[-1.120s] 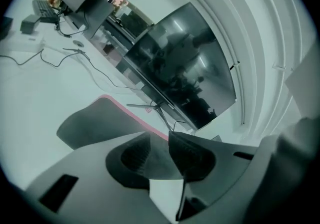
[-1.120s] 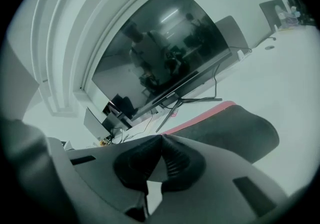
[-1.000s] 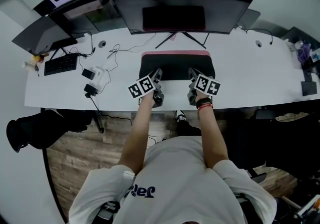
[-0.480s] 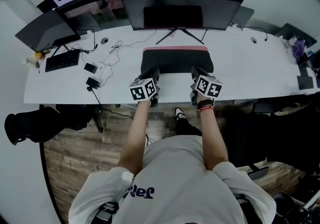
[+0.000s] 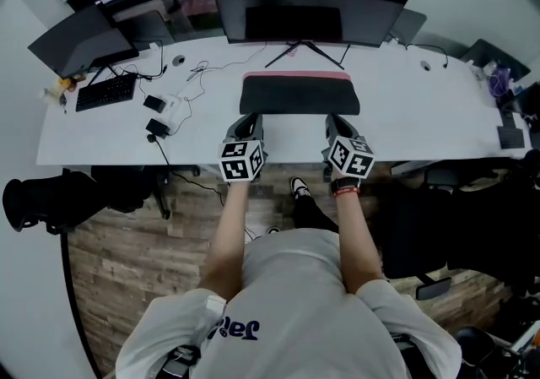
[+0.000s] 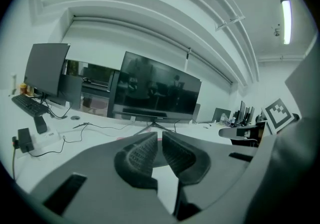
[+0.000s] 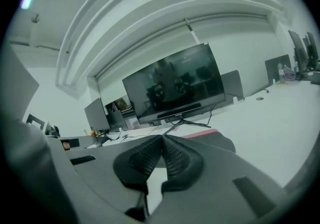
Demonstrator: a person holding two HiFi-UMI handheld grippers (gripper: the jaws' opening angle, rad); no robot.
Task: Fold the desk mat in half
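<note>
- Just closing down to a thin slit at the left gripper (image 6: 160,137), with nothing between; pressed tip to tip and empty at the right gripper (image 7: 162,139).
- Poised side by side over the near edge of the white desk (image 5: 405,120), clear of the desk mat (image 5: 299,99).
- Lying doubled, black side up, mid-desk before the monitor (image 5: 308,18), with a pink strip along the far edge.
- Probably folded already; worth checking that the edges match, then pressing any springy layer flat with closed tips.
- Plenty of bare desk to the right; cables (image 5: 198,73) and a power adapter (image 5: 160,126) to the left, well apart.
</note>
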